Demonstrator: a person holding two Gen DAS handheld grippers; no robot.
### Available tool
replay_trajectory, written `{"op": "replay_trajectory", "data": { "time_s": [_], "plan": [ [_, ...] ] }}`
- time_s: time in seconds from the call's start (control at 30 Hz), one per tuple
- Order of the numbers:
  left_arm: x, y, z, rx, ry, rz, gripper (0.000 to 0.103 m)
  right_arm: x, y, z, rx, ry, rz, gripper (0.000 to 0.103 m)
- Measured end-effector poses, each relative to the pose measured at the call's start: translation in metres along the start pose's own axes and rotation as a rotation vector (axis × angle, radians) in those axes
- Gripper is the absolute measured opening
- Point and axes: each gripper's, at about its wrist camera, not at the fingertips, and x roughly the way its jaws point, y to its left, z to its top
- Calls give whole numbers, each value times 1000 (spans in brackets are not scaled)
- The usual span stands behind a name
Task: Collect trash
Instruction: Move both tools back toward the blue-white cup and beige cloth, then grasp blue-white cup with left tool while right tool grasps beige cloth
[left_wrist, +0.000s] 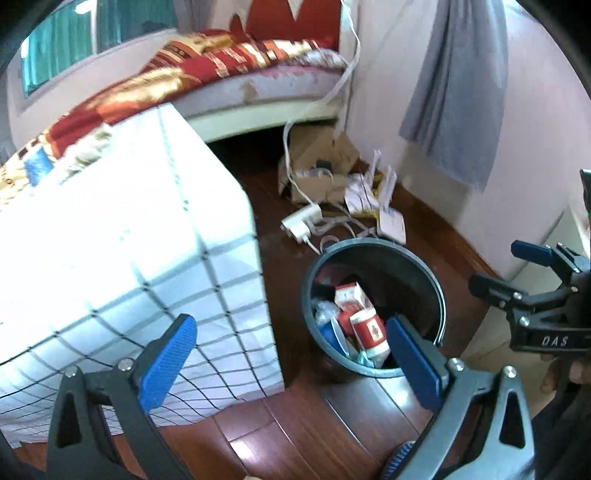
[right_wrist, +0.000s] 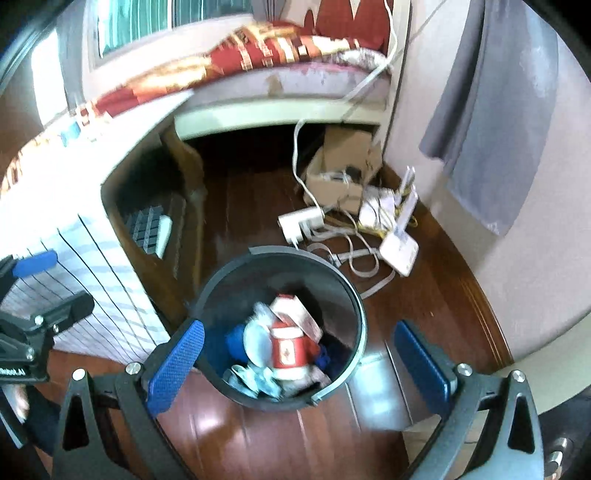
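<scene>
Trash bin (right_wrist: 280, 328) between right gripper (right_wrist: 295, 363) jaws; jaws spread, empty.

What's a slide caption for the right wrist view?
Open right gripper above a bin of red cartons, router on the floor behind.

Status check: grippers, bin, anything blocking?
Left gripper open, empty. Right gripper open, empty, above the bin. Bin holds red cartons and wrappers. Cables on the floor behind the bin, none across its mouth.
</scene>
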Motion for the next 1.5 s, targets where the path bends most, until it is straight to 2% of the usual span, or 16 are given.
{"op": "replay_trajectory", "data": {
  "time_s": [0.27, 0.43, 0.57, 0.63, 0.73, 0.87, 1.07, 1.2, 1.4, 1.43, 1.5],
  "plan": [
    [-38, 44, 13, -75, -85, 77, 103, -31, 54, 48, -49, -124, 101, 103],
    [-57, 89, 16, -152, -127, 150, 103, -41, 103, 80, -121, -188, 159, 103],
    [-72, 136, 18, -203, -139, 220, 103, -38, 160, 106, -220, -235, 226, 103],
    [-76, 161, 18, -237, -137, 235, 103, -32, 186, 118, -285, -228, 255, 103],
    [-80, 196, 22, -276, -142, 270, 103, -23, 230, 138, -386, -269, 288, 103],
    [-75, 238, 33, -337, -144, 305, 102, 12, 285, 174, -483, -230, 324, 103],
    [-55, 273, 50, -335, -130, 355, 101, 65, 337, 214, -558, -166, 330, 102],
    [-32, 292, 60, -323, -102, 379, 100, 105, 356, 240, -586, -118, 325, 86],
    [2, 320, 74, -336, -67, 389, 100, 163, 377, 272, -612, -38, 367, 80],
    [8, 325, 76, -341, -60, 393, 100, 172, 380, 274, -621, -25, 371, 67],
    [17, 332, 82, -350, -52, 391, 100, 188, 385, 277, -629, 9, 393, 53]
  ]
}}
